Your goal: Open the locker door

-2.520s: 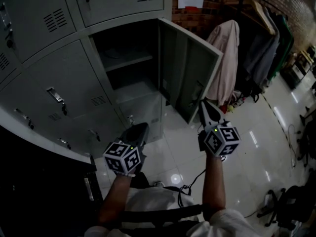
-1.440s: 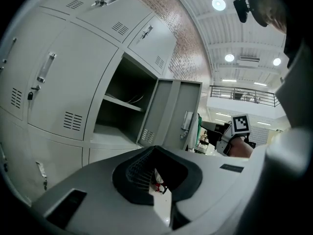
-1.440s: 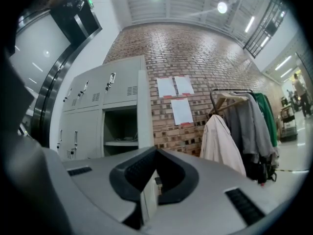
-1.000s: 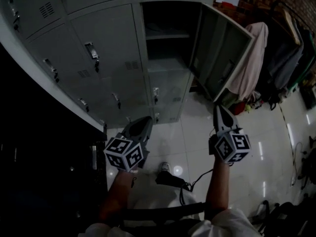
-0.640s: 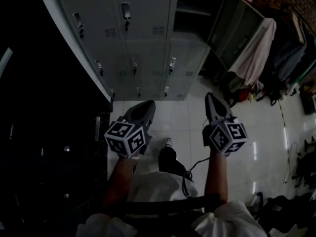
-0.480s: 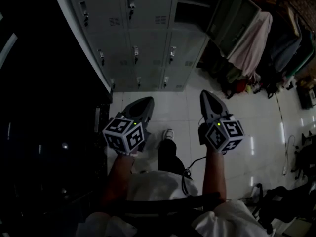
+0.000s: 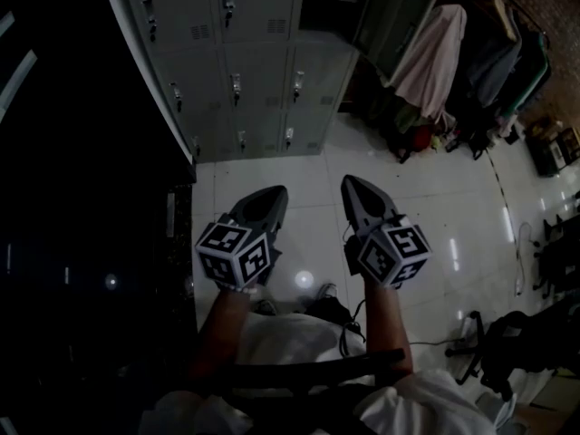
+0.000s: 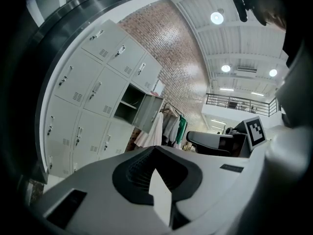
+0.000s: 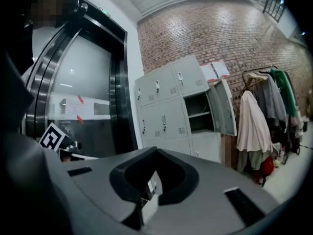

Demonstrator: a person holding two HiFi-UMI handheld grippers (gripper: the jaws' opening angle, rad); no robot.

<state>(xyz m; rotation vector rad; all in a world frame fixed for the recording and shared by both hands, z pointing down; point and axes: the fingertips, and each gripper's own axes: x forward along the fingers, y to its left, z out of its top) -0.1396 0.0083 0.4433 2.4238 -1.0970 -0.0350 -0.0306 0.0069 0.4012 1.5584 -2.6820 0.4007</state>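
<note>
The grey locker bank [image 7: 258,57] stands at the top of the head view. One upper locker door [image 7: 391,9] hangs open to the right, showing a shelf inside. The same open door [image 8: 145,112] shows in the left gripper view, and the right gripper view also takes in the door [image 9: 223,106]. My left gripper [image 7: 272,194] and right gripper [image 7: 348,183] hover side by side over the white floor, well short of the lockers. Both are shut with nothing between the jaws, and neither touches the door.
A clothes rack [image 7: 453,48] with hanging coats stands just right of the open door. A dark glass wall [image 7: 82,198] runs down the left. An office chair [image 7: 521,338] and a floor cable [image 7: 519,261] lie at the right. My shoe [image 7: 324,290] is below the grippers.
Both grippers have drawn back from the open door and come closer together. The lockers have slid toward the top of the view. The door stays open.
</note>
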